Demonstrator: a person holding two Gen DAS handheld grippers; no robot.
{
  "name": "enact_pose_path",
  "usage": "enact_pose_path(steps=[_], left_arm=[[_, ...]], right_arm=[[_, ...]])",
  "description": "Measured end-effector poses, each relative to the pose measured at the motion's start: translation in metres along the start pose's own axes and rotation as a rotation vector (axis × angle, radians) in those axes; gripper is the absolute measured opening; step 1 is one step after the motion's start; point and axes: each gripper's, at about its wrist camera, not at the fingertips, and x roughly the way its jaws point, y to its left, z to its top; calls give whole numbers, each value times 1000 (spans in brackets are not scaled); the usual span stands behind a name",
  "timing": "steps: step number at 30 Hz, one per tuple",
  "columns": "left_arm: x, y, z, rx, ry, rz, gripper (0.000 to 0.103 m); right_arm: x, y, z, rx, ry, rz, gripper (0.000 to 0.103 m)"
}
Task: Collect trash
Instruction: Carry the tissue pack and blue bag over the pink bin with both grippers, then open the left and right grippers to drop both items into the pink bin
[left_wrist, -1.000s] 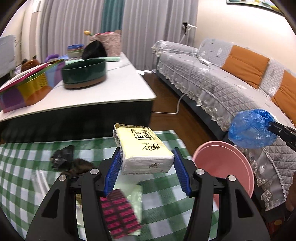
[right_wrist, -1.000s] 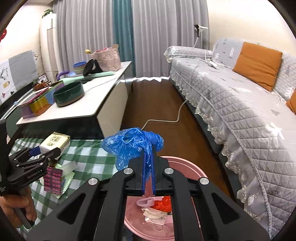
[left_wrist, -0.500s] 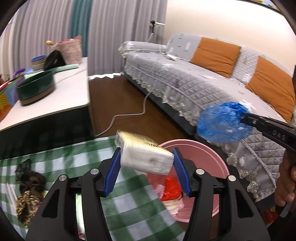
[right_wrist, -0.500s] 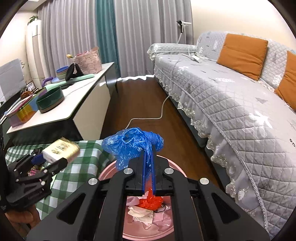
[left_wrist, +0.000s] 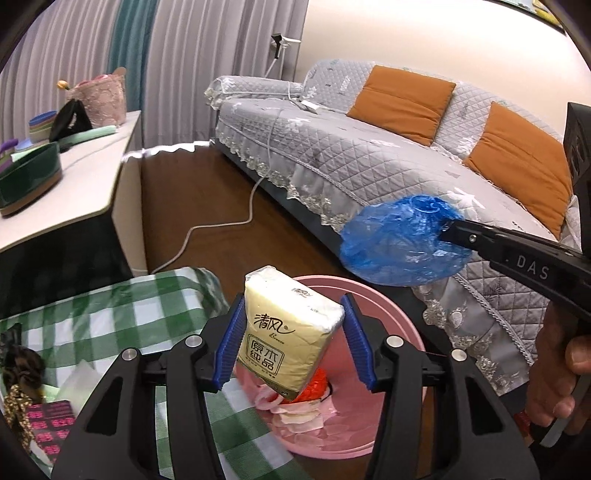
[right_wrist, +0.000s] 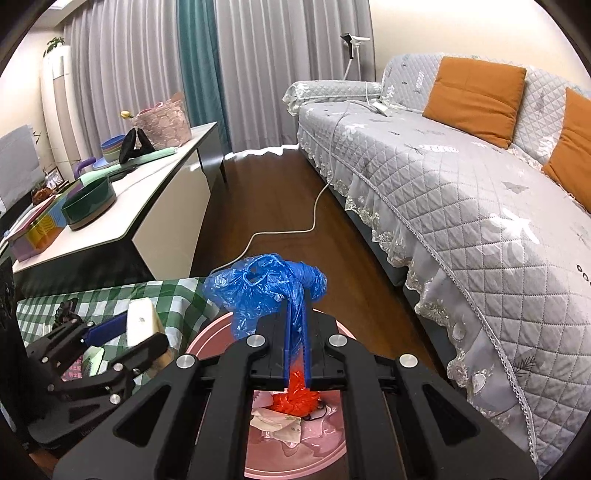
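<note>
Beside the sofa, left gripper (left_wrist: 291, 345) pinched an upright yellow tissue pack (left_wrist: 290, 338) above the round pink bin (left_wrist: 388, 325), right gripper (right_wrist: 295, 328) clamped on crumpled blue plastic bag (right_wrist: 264, 290).

Home living room: long grey quilted lace-trimmed sofa (right_wrist: 461, 192) with orange square cushions (right_wrist: 474, 94). Across the dark wooden floor (right_wrist: 295, 206) from the sofa, low white-topped TV cabinet (right_wrist: 155, 195); behind the sofa's far end, pleated grey and teal curtains (right_wrist: 199, 70).
</note>
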Motion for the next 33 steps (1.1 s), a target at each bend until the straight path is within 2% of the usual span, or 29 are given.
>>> enact_pose_path(steps=[1, 2, 3, 4, 5, 10, 16, 19, 24, 33], left_arm=[[3, -1, 0, -2, 8, -11, 55], [5, -2, 0, -5, 14, -15, 60], [6, -2, 0, -7, 16, -10, 61], [5, -3, -1, -9, 13, -8, 61], [5, -2, -1, -11, 10, -9, 61], [-6, 7, -2, -17, 0, 10, 61], [-26, 21, -5, -26, -14, 37, 61], [-39, 29, -6, -28, -26, 49, 61], [-61, 45, -9, -42, -46, 75, 61], [-91, 77, -15, -83, -71, 128, 61]], right_arm=[[1, -1, 0, 4, 1, -6, 11], [1, -2, 0, 7, 6, -13, 22], [2, -3, 0, 11, 8, -19, 30], [2, -5, 0, 19, 6, -24, 43], [2, -7, -1, 23, 4, -31, 46], [3, -10, -1, 31, 11, -31, 46], [3, 9, 1, -12, 20, -36, 47], [14, 13, -2, -10, 83, -55, 68], [21, 12, -7, 38, 134, -52, 69], [13, 32, -4, 31, 116, -32, 69]])
